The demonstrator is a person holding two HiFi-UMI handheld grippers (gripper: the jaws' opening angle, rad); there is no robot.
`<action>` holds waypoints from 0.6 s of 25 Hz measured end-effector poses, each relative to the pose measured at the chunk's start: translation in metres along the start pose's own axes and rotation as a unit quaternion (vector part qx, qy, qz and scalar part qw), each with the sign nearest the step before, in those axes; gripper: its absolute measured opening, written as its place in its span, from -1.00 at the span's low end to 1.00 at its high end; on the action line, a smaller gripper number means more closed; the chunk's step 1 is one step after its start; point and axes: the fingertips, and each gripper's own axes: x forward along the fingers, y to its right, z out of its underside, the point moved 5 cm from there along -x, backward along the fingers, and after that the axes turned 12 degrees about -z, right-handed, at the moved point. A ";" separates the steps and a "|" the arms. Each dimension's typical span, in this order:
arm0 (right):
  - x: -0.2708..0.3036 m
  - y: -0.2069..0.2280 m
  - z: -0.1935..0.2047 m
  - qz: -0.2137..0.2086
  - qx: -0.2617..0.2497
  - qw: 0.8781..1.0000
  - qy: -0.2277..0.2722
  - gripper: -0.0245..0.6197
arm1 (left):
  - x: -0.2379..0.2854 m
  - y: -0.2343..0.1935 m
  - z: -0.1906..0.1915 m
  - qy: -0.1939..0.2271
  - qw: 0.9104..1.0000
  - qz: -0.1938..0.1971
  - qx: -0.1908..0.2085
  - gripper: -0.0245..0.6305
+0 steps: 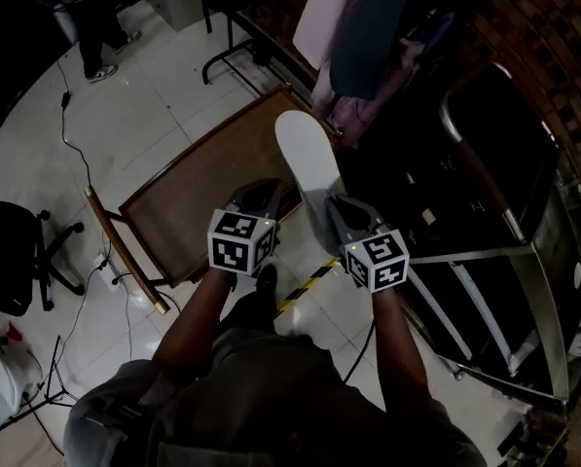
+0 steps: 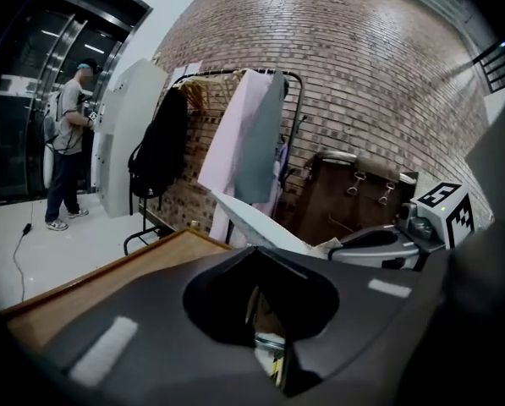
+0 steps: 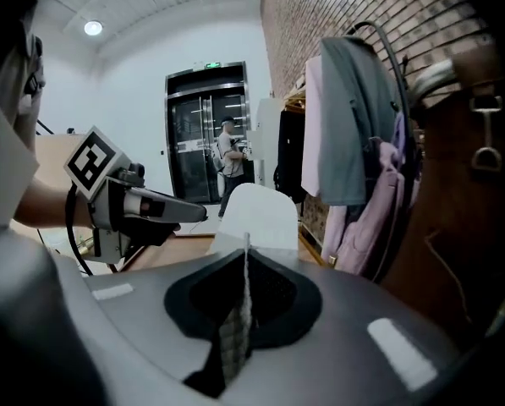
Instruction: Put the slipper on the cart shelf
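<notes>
The white slipper [image 1: 305, 157] sticks out sole up over the brown board, pinched by its near edge in my right gripper [image 1: 335, 205], which is shut on it. In the right gripper view the slipper [image 3: 257, 216] rises just past the closed jaws of that gripper [image 3: 245, 249]. My left gripper [image 1: 262, 193] hovers close on the slipper's left, with its jaws together and nothing between them. From the left gripper view the slipper [image 2: 254, 223] slants across ahead, and the right gripper [image 2: 377, 245] lies to the right. The cart [image 1: 524, 251] is a metal frame with dark shelves, right of my right hand.
A wood-framed brown board [image 1: 198, 197] lies on the tiled floor under the grippers. A clothes rack with hanging garments [image 1: 368, 37] stands beyond it by the brick wall. An office chair [image 1: 13, 251], floor cables and a white bucket [image 1: 3, 382] are at the left. A person [image 2: 66, 142] stands far off.
</notes>
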 end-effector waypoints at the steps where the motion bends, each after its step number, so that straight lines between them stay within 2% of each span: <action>1: -0.017 -0.003 0.005 0.007 0.003 1.000 0.004 -0.90 | -0.005 0.015 0.002 -0.002 1.000 0.008 0.004 -0.90; 7: -0.124 -0.025 0.041 0.055 0.018 0.998 0.025 -0.90 | -0.042 0.115 0.025 -0.008 0.997 0.066 0.036 -0.90; 15: -0.268 -0.063 0.109 0.133 0.042 0.990 0.033 -0.90 | -0.086 0.240 0.074 -0.027 0.986 0.143 0.078 -0.90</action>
